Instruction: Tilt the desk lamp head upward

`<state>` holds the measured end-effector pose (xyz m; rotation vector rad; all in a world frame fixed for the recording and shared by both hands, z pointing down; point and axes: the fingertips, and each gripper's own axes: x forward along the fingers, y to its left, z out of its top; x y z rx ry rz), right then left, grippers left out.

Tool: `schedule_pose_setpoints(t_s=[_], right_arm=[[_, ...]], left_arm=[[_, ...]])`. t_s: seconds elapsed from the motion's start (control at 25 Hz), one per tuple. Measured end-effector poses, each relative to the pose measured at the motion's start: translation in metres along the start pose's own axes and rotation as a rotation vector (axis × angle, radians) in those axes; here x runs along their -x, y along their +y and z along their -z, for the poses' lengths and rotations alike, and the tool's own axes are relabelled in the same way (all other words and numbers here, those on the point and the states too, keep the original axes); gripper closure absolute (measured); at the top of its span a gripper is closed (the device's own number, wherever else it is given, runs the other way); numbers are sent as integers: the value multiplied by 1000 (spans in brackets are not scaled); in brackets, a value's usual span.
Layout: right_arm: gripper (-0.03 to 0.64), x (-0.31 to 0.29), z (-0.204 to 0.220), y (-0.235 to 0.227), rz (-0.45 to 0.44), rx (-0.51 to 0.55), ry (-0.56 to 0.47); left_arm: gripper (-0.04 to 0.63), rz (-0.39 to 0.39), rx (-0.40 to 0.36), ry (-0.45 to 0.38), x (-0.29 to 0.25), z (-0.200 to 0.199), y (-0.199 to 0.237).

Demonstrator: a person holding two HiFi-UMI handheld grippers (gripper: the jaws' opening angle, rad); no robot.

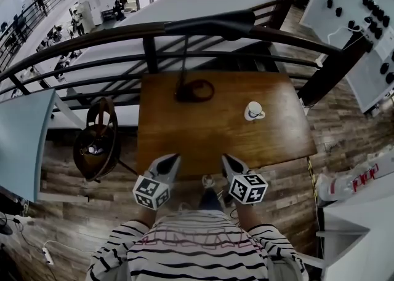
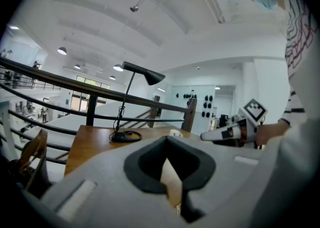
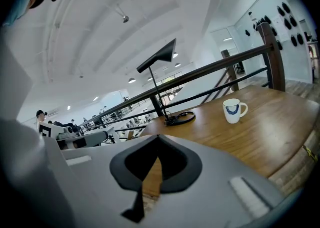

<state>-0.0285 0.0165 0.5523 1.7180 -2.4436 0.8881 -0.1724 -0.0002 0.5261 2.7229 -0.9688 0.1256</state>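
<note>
Wooden table: my landmark; both tongs hang over its near edge, side by side.
Left gripper: jaws pressed together with nothing in them, just left of the table's middle.
Right gripper: closed tight and empty too, just right of the middle.
Desk lamp: its base and looped cord sit at the table's far edge, a little left of centre, close under the railing.
Lamp head: a dark, long shade high above the far edge. Its long axis runs across the table, from the top of the stem out toward my right.
Bearing: straight ahead and well up from both tongs, the table's whole depth away.
Nearer hand: the right, I judge, since the shade's free end reaches over the table's right half. My left lines up with the stem.
Mug: on the table's far right part, well apart from the base.
Before contact: I'd have to open the jaws first.
</note>
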Motion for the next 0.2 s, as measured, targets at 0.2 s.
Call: schedule_pose_setpoints(t_s=[0.2], right_arm=[[617, -3, -2, -1, 8, 4, 6]], left_arm=[[592, 4, 5, 7, -3, 0, 4]])
